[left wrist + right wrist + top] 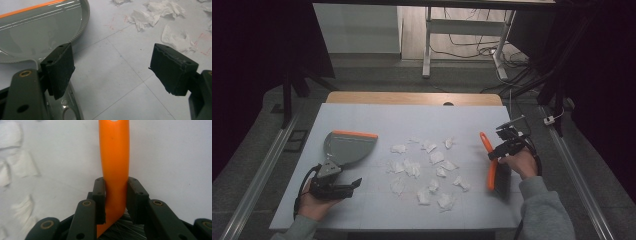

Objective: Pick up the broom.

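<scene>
Brush [114, 170], orange-handled, grey bristles: pinched by its handle between the pads of the right gripper [115, 200], bristles showing just below the grip. In the high view the brush [488, 162] stands at the right side of the table, handle slanting up and away from the person, bristle end low near the mat; whether the bristles touch the surface cannot be told.

Dustpan [346, 147], grey with orange front lip: lies flat at the left of the mat, its mouth turned toward the scraps. Its handle end sits beside one jaw of the left gripper [112, 72], whose jaws stand spread wide with bare mat between them; not gripped.

Paper scraps [428, 170], white, crumpled, over a dozen: scattered across the middle of the mat [377, 205], between dustpan and brush, well apart from both. None lies inside the pan.

Status, as judged: brush taken up; dustpan not yet in hand. Sweeping not begun. Remaining: grip the pan, gather the scraps with the brush, and push them into it.
</scene>
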The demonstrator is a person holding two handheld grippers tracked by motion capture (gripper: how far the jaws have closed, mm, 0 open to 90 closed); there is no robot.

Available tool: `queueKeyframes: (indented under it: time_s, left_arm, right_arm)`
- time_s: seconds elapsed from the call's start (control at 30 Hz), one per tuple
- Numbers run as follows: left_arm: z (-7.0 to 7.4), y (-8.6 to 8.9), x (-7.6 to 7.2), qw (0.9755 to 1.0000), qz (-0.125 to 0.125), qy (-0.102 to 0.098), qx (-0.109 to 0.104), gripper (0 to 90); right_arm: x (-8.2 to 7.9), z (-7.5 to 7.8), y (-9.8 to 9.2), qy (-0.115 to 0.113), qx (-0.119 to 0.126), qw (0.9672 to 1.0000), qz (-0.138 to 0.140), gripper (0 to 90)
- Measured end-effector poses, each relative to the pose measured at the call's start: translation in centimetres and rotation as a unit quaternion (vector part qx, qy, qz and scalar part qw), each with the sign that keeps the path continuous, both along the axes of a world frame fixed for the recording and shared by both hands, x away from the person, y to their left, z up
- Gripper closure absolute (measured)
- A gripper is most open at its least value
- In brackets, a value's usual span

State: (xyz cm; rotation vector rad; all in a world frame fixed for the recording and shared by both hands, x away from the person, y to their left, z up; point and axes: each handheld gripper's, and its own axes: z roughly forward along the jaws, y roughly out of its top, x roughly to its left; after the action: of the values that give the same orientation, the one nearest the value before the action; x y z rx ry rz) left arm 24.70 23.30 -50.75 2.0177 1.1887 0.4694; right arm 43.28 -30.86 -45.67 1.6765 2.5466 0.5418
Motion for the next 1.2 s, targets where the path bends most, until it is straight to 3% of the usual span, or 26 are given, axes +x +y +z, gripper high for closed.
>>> queueKeyframes:
  time_s: [0.2,0.37,0.4,0.43,0.53,0.67,0.7,0.73,0.77,0.8,0.97,1.07,1.2]
  left_arm:
    - [0.0,0.0,0.1,1.0,0.002,0.001,0.001,20.3]
    - [0.0,-0.1,0.2,1.0,-0.001,0.002,0.003,20.3]
    - [0.0,-0.1,0.2,1.0,-0.001,0.001,0.002,20.3]
    - [0.0,-0.1,0.2,1.0,-0.001,0.001,0.002,20.3]
    - [0.0,-0.1,0.2,1.0,0.0,0.001,0.002,20.3]
    - [0.0,-0.1,0.2,1.0,0.001,0.0,0.002,20.3]
    - [0.0,-0.2,0.3,1.0,0.002,0.0,0.003,20.3]
    - [0.0,-0.2,0.3,1.0,0.001,0.001,0.003,20.3]
    - [0.0,-0.2,0.3,1.0,0.0,0.001,0.003,20.3]
    - [0.1,-0.3,0.3,1.0,-0.001,0.0,0.003,20.3]
    - [0.1,-0.5,0.4,1.0,-0.002,0.0,0.004,20.3]
    - [0.1,-0.5,0.4,1.0,-0.001,-0.001,0.005,20.3]
    - [0.2,-0.7,0.5,1.0,-0.003,-0.002,0.004,20.3]
  right_arm:
    - [-0.7,0.9,-0.8,-0.016,0.023,0.9996,0.004,71.2]
    - [-1.4,2.1,-1.0,-0.04,0.071,0.9967,0.006,71.2]
    - [-1.4,2.1,-1.0,-0.04,0.071,0.9967,0.006,71.2]
    - [-1.6,2.5,-0.9,-0.047,0.089,0.9948,0.01,71.2]
    - [-1.7,2.7,-0.9,-0.048,0.107,0.993,0.015,71.2]
    - [-2.0,3.3,-0.8,-0.068,0.138,0.9879,0.022,71.2]
    - [-2.0,3.3,-0.8,-0.068,0.138,0.9879,0.022,71.2]
    - [-2.2,3.6,-0.6,-0.079,0.148,0.9855,0.024,71.2]
    - [-2.2,3.6,-0.6,-0.079,0.148,0.9855,0.024,71.2]
    - [-2.4,3.9,-0.4,-0.09,0.159,0.9828,0.03,71.2]
    - [-2.9,4.4,0.1,-0.106,0.186,0.9761,0.038,71.2]
    - [-3.1,4.8,0.2,-0.121,0.205,0.9704,0.04,71.2]
    - [-3.3,4.9,0.5,-0.133,0.215,0.9667,0.039,71.2]
